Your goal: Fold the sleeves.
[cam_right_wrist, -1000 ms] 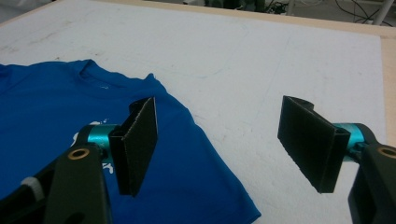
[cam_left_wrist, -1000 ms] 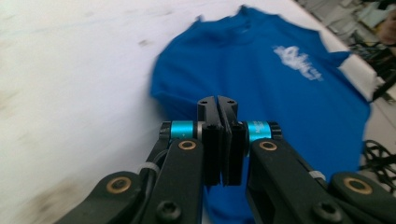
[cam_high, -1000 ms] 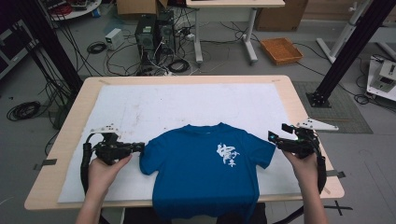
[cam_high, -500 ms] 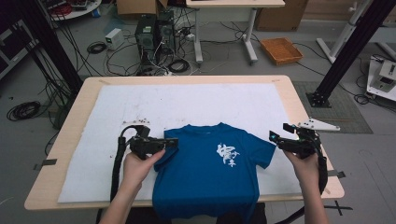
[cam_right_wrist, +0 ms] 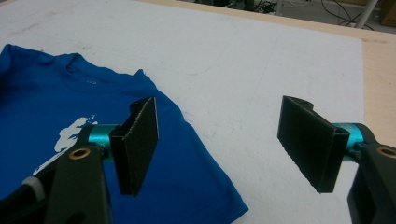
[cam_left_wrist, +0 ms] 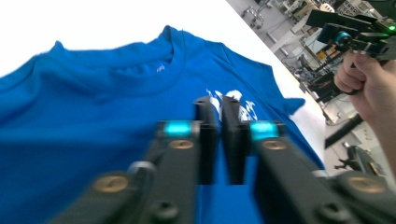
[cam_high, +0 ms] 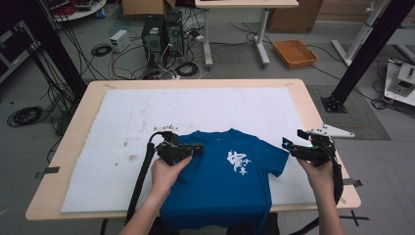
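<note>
A blue T-shirt [cam_high: 230, 191] with a white print lies flat on the white mat [cam_high: 122, 127], its hem hanging over the near table edge. Its left sleeve [cam_high: 192, 167] is folded inward over the chest. My left gripper [cam_high: 198, 149] rests over that fold, just below the collar. Its jaws have just been opening: in the left gripper view the left gripper [cam_left_wrist: 219, 100] shows a narrow gap with blue T-shirt [cam_left_wrist: 93, 93] cloth behind it. My right gripper [cam_high: 286, 145] hovers wide open at the right sleeve. The right gripper [cam_right_wrist: 219, 126] has one jaw above the T-shirt [cam_right_wrist: 37, 102] sleeve, the other above the mat.
The wooden table [cam_high: 73, 142] frames the mat on all sides. Behind it the floor holds cables, computer towers [cam_high: 161, 34] and an orange tray [cam_high: 295, 53]. A black stand [cam_high: 362, 49] rises at the right.
My left gripper travelled right from the shirt's left edge onto its chest, carrying the left sleeve over into a fold. Its jaws have parted slightly. The right gripper stayed put.
</note>
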Motion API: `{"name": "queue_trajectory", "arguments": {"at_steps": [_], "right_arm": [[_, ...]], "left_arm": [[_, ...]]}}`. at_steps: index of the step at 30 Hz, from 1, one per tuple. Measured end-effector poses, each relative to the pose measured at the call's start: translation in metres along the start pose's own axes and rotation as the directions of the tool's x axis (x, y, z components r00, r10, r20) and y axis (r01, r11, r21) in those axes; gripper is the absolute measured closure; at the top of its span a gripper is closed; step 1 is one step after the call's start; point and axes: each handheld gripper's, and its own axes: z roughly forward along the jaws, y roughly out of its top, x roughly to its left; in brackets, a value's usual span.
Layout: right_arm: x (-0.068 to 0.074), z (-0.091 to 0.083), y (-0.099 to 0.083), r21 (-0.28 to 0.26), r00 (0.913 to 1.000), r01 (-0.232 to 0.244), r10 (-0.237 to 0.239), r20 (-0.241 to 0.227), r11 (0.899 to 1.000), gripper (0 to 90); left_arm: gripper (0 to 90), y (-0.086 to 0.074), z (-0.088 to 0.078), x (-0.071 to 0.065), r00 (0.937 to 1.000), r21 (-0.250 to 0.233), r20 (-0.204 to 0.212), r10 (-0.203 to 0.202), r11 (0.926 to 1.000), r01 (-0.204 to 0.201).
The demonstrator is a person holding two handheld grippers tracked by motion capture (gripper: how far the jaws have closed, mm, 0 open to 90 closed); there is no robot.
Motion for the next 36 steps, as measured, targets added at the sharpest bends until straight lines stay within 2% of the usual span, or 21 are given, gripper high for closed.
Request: {"name": "queue_trajectory", "arguments": {"at_steps": [1, 2, 3, 4, 6, 9, 10, 11, 12, 13, 15, 16, 17, 18, 20, 21, 22, 23, 25, 33, 36], "right_arm": [[-0.003, -0.001, -0.001, 0.001, 0.9999, -0.012, 0.012, 0.006, 1.0, 29.0], [-0.003, -0.001, -0.001, 0.001, 0.9999, -0.012, 0.012, 0.006, 1.0, 29.0], [-0.005, -0.002, -0.002, 0.003, 0.9996, -0.026, 0.026, 0.009, 1.0, 29.1], [-0.007, -0.003, -0.003, 0.005, 0.9995, -0.029, 0.029, 0.012, 1.0, 29.3], [-0.01, -0.004, -0.004, 0.005, 0.9988, -0.046, 0.046, 0.015, 0.999, 32.2], [-0.016, -0.007, -0.007, 0.008, 0.9971, -0.075, 0.074, 0.014, 0.997, 36.8], [-0.018, -0.008, -0.008, 0.012, 0.996, -0.088, 0.088, 0.013, 0.996, 39.1], [-0.02, -0.008, -0.01, 0.019, 0.9951, -0.098, 0.098, 0.004, 0.995, 42.0], [-0.022, -0.008, -0.011, 0.031, 0.9941, -0.108, 0.109, -0.006, 0.994, 43.8], [-0.023, -0.007, -0.013, 0.046, 0.9933, -0.115, 0.115, -0.01, 0.992, 45.0], [-0.027, -0.005, -0.017, 0.082, 0.9913, -0.128, 0.13, -0.02, 0.988, 48.9], [-0.029, -0.004, -0.019, 0.099, 0.9901, -0.136, 0.139, -0.021, 0.986, 50.8], [-0.03, -0.002, -0.022, 0.117, 0.9884, -0.147, 0.15, -0.023, 0.982, 52.8], [-0.032, 0.0, -0.024, 0.134, 0.9871, -0.153, 0.158, -0.028, 0.979, 54.5], [-0.034, 0.006, -0.03, 0.158, 0.9863, -0.158, 0.163, -0.023, 0.975, 56.8], [-0.035, 0.008, -0.033, 0.168, 0.9856, -0.162, 0.168, -0.021, 0.972, 58.2], [-0.035, 0.008, -0.033, 0.168, 0.9856, -0.162, 0.168, -0.021, 0.972, 58.2], [-0.038, 0.015, -0.039, 0.18, 0.9798, -0.192, 0.199, -0.023, 0.965, 59.7], [-0.04, 0.021, -0.044, 0.187, 0.9756, -0.211, 0.219, -0.019, 0.959, 61.4], [-0.039, 0.031, -0.047, 0.207, 0.9746, -0.217, 0.224, -0.009, 0.954, 63.8], [-0.04, 0.032, -0.047, 0.211, 0.9746, -0.218, 0.224, -0.005, 0.953, 64.6]], "left_arm": [[63.5, 0.0, 0.001, -0.001, 0.9999, -0.013, 0.001, 0.014, 0.9998, -0.014], [63.5, 0.0, 0.0, -0.002, 0.9997, -0.02, 0.001, 0.026, 0.9995, -0.026], [55.9, 0.0, -0.002, -0.004, 0.9988, -0.032, -0.004, 0.048, 0.9983, -0.048], [53.1, 0.001, -0.008, -0.007, 0.9941, -0.05, -0.022, 0.106, 0.993, -0.107], [45.5, 0.001, -0.019, -0.011, 0.9838, -0.067, -0.06, 0.169, 0.9827, -0.173], [42.6, 0.001, -0.04, -0.014, 0.9592, -0.087, -0.119, 0.256, 0.9597, -0.267], [42.1, 0.001, -0.04, -0.014, 0.9592, -0.087, -0.119, 0.256, 0.9597, -0.267], [42.1, 0.0, -0.048, -0.014, 0.9484, -0.09, -0.142, 0.284, 0.9504, -0.298], [42.1, -0.002, -0.063, -0.013, 0.9278, -0.104, -0.184, 0.325, 0.9322, -0.347], [42.0, -0.002, -0.063, -0.013, 0.9278, -0.104, -0.184, 0.325, 0.9322, -0.347], [41.5, -0.005, -0.078, -0.009, 0.9066, -0.122, -0.233, 0.352, 0.9143, -0.386], [41.4, -0.006, -0.084, -0.007, 0.9002, -0.129, -0.253, 0.354, 0.9099, -0.394], [40.9, -0.006, -0.089, -0.003, 0.8975, -0.129, -0.268, 0.351, 0.91, -0.394], [40.6, -0.005, -0.1, 0.004, 0.9005, -0.14, -0.278, 0.335, 0.9133, -0.383], [40.6, -0.005, -0.105, 0.007, 0.903, -0.149, -0.282, 0.324, 0.915, -0.375], [40.6, -0.005, -0.113, 0.012, 0.9074, -0.159, -0.29, 0.304, 0.9197, -0.359], [40.6, -0.005, -0.113, 0.012, 0.9074, -0.159, -0.29, 0.304, 0.9197, -0.359], [40.6, -0.005, -0.117, 0.014, 0.9088, -0.169, -0.293, 0.297, 0.9195, -0.355], [40.6, -0.005, -0.124, 0.016, 0.9121, -0.183, -0.292, 0.288, 0.9192, -0.349], [40.6, -0.006, -0.127, 0.017, 0.9142, -0.18, -0.287, 0.286, 0.9212, -0.345], [40.6, -0.006, -0.126, 0.017, 0.9121, -0.168, -0.284, 0.296, 0.9211, -0.351]]}}
